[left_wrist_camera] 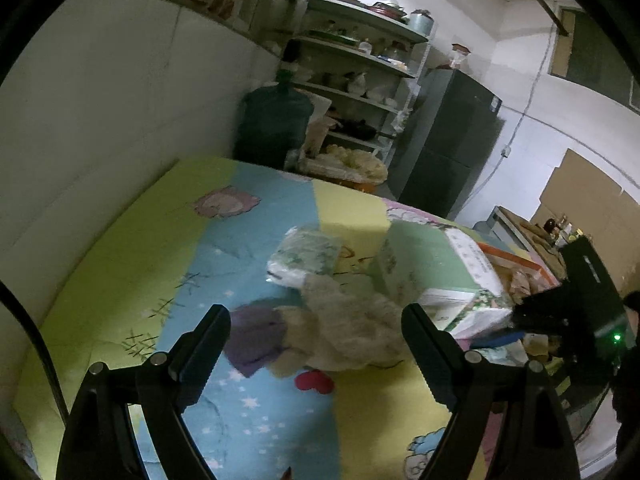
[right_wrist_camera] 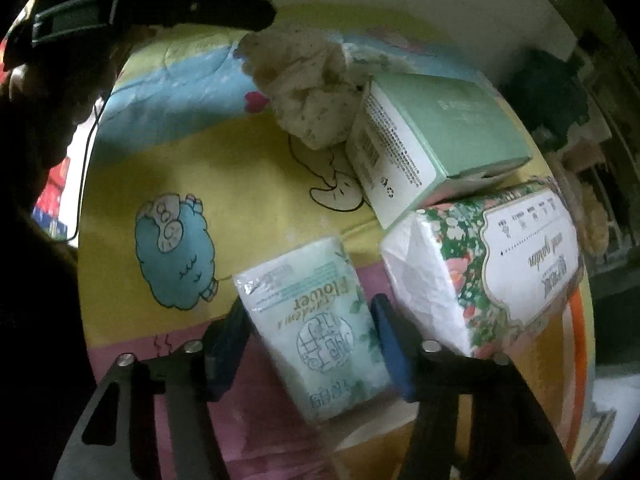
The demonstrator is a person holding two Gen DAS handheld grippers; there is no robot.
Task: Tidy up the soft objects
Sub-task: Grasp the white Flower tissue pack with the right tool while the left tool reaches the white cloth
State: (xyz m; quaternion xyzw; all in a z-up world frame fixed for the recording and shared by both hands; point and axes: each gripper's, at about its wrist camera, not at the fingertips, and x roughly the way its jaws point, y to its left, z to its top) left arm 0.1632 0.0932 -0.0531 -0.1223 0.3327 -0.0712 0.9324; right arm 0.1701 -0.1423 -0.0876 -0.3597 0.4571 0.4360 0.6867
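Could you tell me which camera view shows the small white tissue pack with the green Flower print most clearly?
The right wrist view shows the tissue pack best: it sits close up between the fingers of the right tool, its print readable. The left wrist view shows only a blurred corner of what seems to be the same pack at the far right, beside that tool.

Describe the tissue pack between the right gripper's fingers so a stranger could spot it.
On the cartoon bedsheet, find the green box and the floral pack beside it. The tissue pack lies nearest the right gripper, smaller, pale white-green, printed "Flower".
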